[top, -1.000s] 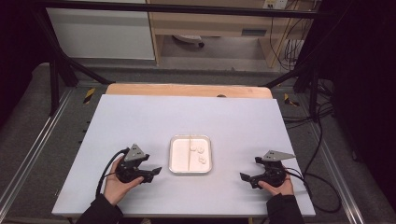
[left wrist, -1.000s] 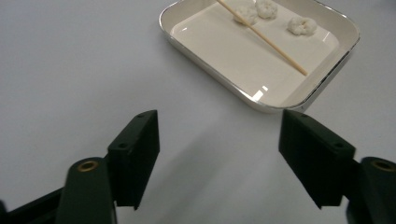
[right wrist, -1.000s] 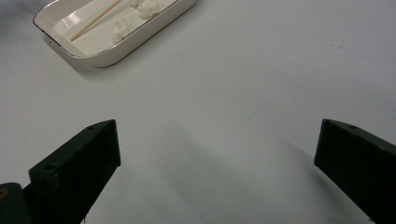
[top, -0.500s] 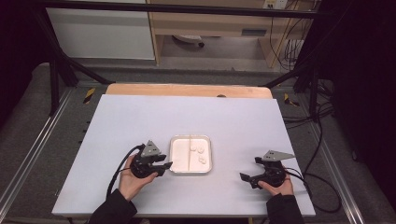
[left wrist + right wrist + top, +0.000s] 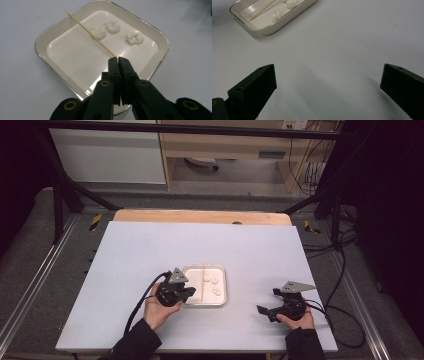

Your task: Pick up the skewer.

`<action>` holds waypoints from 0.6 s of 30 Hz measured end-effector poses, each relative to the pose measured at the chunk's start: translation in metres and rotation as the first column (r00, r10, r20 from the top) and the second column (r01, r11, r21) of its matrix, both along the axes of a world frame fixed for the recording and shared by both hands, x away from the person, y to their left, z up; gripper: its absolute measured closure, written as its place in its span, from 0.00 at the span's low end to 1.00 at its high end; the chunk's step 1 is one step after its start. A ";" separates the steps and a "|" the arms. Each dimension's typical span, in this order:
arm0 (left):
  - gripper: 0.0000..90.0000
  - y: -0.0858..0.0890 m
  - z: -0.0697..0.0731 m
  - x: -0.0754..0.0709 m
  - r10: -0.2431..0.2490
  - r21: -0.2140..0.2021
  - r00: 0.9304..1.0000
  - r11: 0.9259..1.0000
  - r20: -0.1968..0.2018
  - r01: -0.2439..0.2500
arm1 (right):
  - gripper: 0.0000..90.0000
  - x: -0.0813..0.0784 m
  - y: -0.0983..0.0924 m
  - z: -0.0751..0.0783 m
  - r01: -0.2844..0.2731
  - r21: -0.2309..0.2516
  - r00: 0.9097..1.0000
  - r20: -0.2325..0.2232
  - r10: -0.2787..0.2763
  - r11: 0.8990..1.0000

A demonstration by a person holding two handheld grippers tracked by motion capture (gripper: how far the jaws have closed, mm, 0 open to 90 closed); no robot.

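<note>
Left gripper view: left gripper [image 5: 118, 59] jaws just closed on skewer [image 5: 91, 36] end, over tray [image 5: 40, 41] (3 white lumps inside).
Right gripper [image 5: 328, 77]: jaws wide open, nothing btw them.

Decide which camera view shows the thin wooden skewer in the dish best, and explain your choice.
The left gripper view: the skewer runs clearly across the white dish, its near end between the left gripper jaws. The right gripper view shows only part of it, far off. In the high view it is too small to tell.

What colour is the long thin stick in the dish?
Pale tan, like bare wood. The stick shows best in the left gripper view.
</note>
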State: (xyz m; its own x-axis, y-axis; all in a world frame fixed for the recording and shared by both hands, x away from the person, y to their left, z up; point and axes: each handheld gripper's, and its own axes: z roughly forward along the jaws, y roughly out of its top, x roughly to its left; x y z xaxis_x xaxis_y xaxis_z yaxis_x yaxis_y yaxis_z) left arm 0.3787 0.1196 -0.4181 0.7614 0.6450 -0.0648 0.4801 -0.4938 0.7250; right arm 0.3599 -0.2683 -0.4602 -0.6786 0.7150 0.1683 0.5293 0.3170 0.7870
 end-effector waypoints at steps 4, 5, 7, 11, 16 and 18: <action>1.00 -0.008 -0.002 0.002 -0.007 0.006 1.000 1.000 -0.001 0.007 | 0.01 0.000 0.000 0.000 0.000 0.000 1.000 0.000 0.000 1.000; 1.00 -0.010 -0.003 0.003 -0.008 0.007 1.000 1.000 -0.002 0.008 | 0.01 0.000 0.000 0.000 0.001 0.002 1.000 -0.001 -0.001 1.000; 1.00 -0.013 -0.005 0.004 -0.015 0.014 1.000 1.000 -0.005 0.015 | 0.01 0.000 0.000 0.000 0.001 0.003 1.000 -0.001 -0.001 1.000; 1.00 -0.021 -0.010 0.007 -0.020 0.027 1.000 0.999 -0.005 0.020 | 0.01 0.000 0.000 0.000 0.000 0.002 1.000 -0.001 0.000 1.000; 1.00 -0.030 -0.016 0.008 -0.039 0.060 0.999 0.997 -0.011 0.039 | 0.01 0.000 0.000 0.000 -0.002 0.002 1.000 0.000 0.002 1.000; 1.00 -0.032 -0.019 0.008 -0.041 0.067 0.999 0.997 -0.016 0.042 | 0.01 0.000 0.000 0.000 -0.001 0.001 1.000 0.000 0.001 1.000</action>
State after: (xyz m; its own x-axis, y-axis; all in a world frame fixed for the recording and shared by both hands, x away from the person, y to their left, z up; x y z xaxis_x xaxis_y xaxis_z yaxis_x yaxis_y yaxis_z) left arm 0.3868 0.0877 -0.4370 0.7867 0.6164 -0.0339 0.4687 -0.5607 0.6827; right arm 0.3600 -0.2680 -0.4605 -0.6792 0.7144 0.1685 0.5288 0.3169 0.7874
